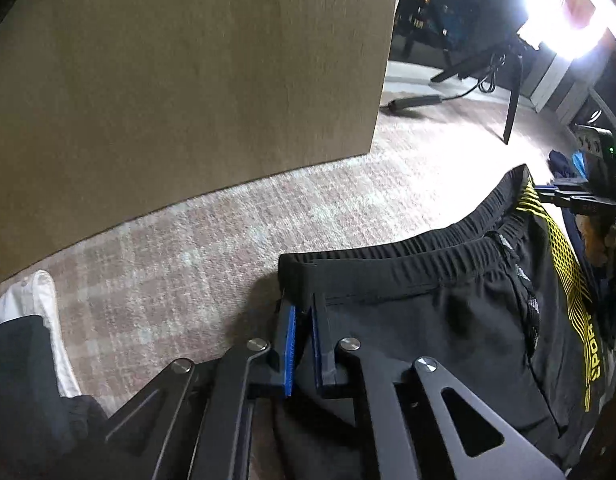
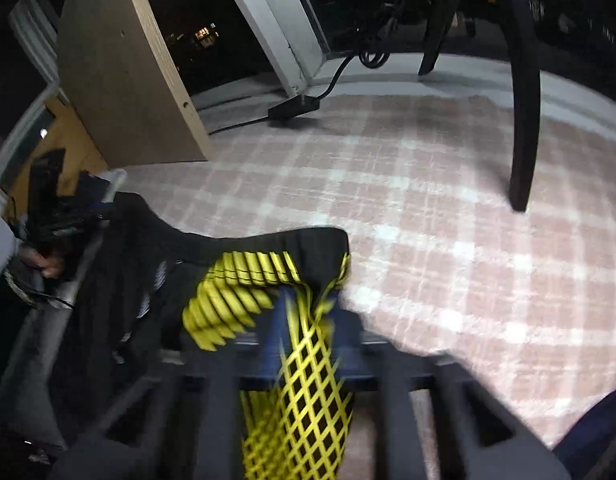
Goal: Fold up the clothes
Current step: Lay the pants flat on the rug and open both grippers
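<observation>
Room: night-lit floor scene, pink-and-white plaid carpet [image 2: 448, 220] under everything we see; glare from a bright lamp [image 1: 560, 4] in the left wrist view's top right.
Carpet far edge: wooden panel [image 1: 188, 80] stands upright on it, a black power brick with cable [image 2: 292, 106] lies just past that edge, a dark chair leg [image 2: 524, 120] lands on the carpet near its far right.
Carpet near-left corner: we see a white garment [image 1: 40, 312] with something dark lying on it, well apart from the task item.
Shorts: black sports shorts [image 1: 448, 304] with elastic waistband and a yellow mesh-pattern side panel, held up by both waistband ends and stretched between our two grippers above the carpet.
Left gripper [image 1: 304, 344]: blue pads nearly together, pinching the left end of the waistband; fabric visibly sits between the pads.
Right gripper [image 2: 308, 320]: blurred in its own view, fingers closed in on the yellow-patterned end of the shorts, cloth draped over and between them; in the left wrist view it shows at the far right, clamped on the waistband end.
Shorts lower part: hangs down behind the left gripper's frame; we cannot tell if the hem touches the carpet.
Print: yellow "SPORT" lettering [image 1: 594, 360] runs along the side panel.
</observation>
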Demonstrator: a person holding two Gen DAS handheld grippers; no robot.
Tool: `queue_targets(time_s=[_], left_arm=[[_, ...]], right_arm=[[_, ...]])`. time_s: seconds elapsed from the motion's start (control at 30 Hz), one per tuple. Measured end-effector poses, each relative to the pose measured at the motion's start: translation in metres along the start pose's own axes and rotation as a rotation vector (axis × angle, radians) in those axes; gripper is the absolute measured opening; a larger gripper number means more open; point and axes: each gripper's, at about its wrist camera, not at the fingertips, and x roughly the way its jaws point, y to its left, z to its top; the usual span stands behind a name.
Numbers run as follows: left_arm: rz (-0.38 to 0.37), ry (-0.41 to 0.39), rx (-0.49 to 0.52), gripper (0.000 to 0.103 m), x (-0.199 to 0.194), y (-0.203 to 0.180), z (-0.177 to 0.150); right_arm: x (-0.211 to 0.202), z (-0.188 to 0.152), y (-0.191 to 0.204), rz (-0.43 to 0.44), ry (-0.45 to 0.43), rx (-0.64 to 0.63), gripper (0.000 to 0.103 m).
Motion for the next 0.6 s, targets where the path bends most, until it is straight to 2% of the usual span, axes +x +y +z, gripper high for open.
queue_targets(time_s=[0.07, 0.13, 0.2, 0.27, 0.4, 0.5, 0.57, 0.6], left_arm=[[-0.006, -0.046, -0.035, 0.005, -0.016, 0.005, 0.000], [-0.019, -0.100, -0.079, 0.005, -0.030, 0.017, 0.001], [-0.027, -0.109, -0.126, 0.005, -0.027, 0.030, 0.004], [-0.016, -0.057, -0.157, 0.005, -0.004, 0.037, 0.007], [0.090, -0.007, -0.070, 0.008, 0.024, 0.021, 0.010], [0.107, -0.015, -0.091, 0.017, 0.017, 0.025, 0.012], [0.137, -0.035, -0.100, 0.018, 0.001, 0.031, 0.012], [0.152, -0.047, -0.106, 0.016, -0.010, 0.034, 0.010]], right_arm=[[-0.009, -0.001, 0.001, 0.008, -0.035, 0.009, 0.004], [-0.030, 0.001, -0.001, 0.024, -0.112, 0.026, 0.003], [-0.033, 0.006, -0.009, 0.015, -0.135, 0.067, 0.003], [-0.019, 0.010, -0.012, -0.045, -0.112, 0.071, 0.003], [0.021, 0.005, -0.009, -0.216, -0.022, 0.029, 0.003], [0.026, 0.004, -0.008, -0.248, -0.003, 0.031, 0.004], [0.019, 0.005, -0.010, -0.249, 0.014, 0.055, 0.005], [0.013, 0.005, -0.011, -0.250, 0.015, 0.064, 0.010]])
